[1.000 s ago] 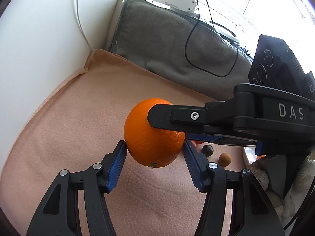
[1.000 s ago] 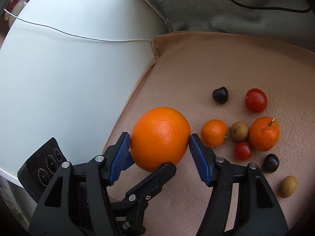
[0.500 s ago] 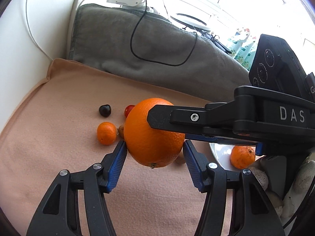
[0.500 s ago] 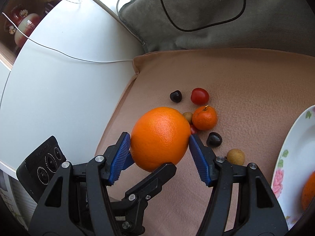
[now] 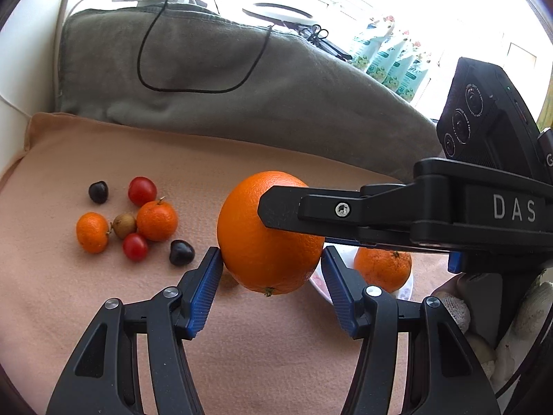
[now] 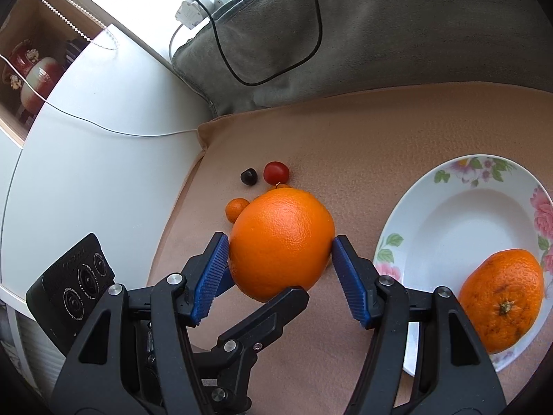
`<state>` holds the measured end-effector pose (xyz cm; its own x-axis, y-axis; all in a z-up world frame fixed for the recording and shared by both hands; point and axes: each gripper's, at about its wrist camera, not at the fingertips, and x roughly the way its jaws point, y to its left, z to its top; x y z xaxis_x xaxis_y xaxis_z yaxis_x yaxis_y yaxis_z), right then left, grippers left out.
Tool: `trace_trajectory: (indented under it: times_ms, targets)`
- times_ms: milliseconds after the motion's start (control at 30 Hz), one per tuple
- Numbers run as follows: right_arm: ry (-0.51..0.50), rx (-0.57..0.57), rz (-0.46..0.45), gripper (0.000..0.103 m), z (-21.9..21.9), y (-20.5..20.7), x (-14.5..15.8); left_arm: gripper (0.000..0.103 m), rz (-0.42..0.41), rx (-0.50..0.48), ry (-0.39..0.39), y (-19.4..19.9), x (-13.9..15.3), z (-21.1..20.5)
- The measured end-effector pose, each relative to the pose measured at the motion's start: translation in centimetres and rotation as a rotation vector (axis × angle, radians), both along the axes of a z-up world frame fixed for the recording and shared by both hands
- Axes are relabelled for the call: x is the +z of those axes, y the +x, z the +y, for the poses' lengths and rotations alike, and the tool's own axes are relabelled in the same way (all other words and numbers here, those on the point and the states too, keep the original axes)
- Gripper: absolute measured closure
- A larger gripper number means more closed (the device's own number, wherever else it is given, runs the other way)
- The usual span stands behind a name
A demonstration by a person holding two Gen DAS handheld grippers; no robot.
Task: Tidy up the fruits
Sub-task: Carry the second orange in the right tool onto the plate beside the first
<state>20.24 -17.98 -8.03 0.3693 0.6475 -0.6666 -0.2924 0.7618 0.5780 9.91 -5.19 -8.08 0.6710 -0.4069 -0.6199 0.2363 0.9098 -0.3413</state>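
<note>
Both grippers pinch the same big orange [image 6: 281,243] mid-air: left gripper [image 5: 269,278] and right gripper [image 6: 280,266] each clamped on it, crosswise. Plate [image 6: 459,207] with a mandarin [image 6: 503,306] sits just right of the right one. If either lets go unevenly, I'd guess it rolls off onto the small fruits [image 5: 133,219]. Only readable writing: "DAS" [image 5: 514,207].

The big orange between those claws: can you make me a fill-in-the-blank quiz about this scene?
The left gripper and the right gripper clamp one big orange, so ___ grippers hold it.
The flowered plate holds ___ fruit, a mandarin.
The small fruits lie on the cloth, outside the ___.
Missing words: two; one; plate.
</note>
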Motion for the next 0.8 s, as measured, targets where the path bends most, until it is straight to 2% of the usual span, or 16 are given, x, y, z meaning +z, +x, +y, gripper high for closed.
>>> trace_trajectory:
  times_ms: [567,800]
  targets:
    - [0.008,-0.117,0.021,0.038,-7.1,0.4,-0.3,0.046,0.018,-0.132,-0.013,1.9,-0.1,-6.1]
    - [0.006,-0.180,-0.021,0.038,-9.4,0.7,1.0,0.047,-0.032,-0.159,-0.002,1.4,1.2,-6.9]
